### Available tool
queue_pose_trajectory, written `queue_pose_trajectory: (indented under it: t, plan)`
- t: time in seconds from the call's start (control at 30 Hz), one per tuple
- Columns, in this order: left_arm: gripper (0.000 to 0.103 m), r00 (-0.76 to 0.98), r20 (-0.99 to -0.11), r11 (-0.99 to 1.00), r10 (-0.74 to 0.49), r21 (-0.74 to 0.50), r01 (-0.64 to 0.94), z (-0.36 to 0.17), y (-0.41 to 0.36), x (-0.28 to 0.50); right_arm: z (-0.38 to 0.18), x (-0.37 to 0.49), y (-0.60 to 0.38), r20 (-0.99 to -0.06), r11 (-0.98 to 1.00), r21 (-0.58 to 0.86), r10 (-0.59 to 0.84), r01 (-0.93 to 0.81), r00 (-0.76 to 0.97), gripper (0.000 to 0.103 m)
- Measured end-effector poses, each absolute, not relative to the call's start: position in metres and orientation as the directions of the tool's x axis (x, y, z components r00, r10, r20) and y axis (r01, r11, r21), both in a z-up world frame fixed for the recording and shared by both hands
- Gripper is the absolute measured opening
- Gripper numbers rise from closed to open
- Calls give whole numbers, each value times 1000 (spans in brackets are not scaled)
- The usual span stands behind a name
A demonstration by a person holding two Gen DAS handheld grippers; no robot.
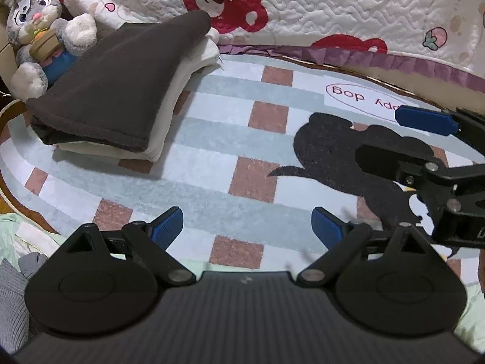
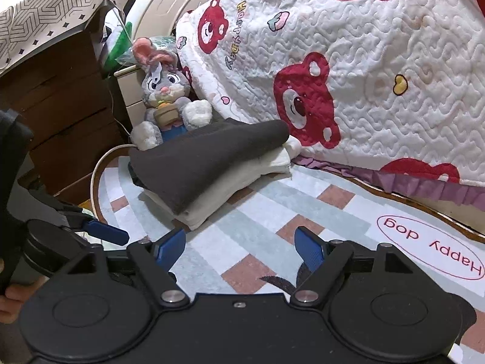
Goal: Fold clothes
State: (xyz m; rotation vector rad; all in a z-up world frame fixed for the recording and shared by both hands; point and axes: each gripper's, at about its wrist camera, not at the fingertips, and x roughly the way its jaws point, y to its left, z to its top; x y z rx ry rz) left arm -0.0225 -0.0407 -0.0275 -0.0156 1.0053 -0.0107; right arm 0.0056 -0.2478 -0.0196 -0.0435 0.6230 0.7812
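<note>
Left tongs: jaws wide, nothing held, over checked rug. Right tongs: jaws wide, nothing held, same rug. Folded clothes: dark brown garment atop cream garment, stacked at rug's far-left end, beside plush rabbit, w/ bear-print quilt behind.

Plush rabbit: lower body hidden behind folded dark garment. Cream garment: mostly covered beneath it. Grey knit: cut off, near left edge.
</note>
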Motion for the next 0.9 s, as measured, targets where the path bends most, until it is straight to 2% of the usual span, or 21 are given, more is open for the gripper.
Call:
queue_pose_trajectory:
  t: [0.27,0.9]
  plan:
    - [92,577,-816,997,31,65,39,-23,-51,-29,-25,6,-245,-557,723,194,637,-663,532,83]
    - [92,523,-851,999,44,51,0,-33,-45,-24,-24,-1,-239,-569,713,170,635,-680,523,83]
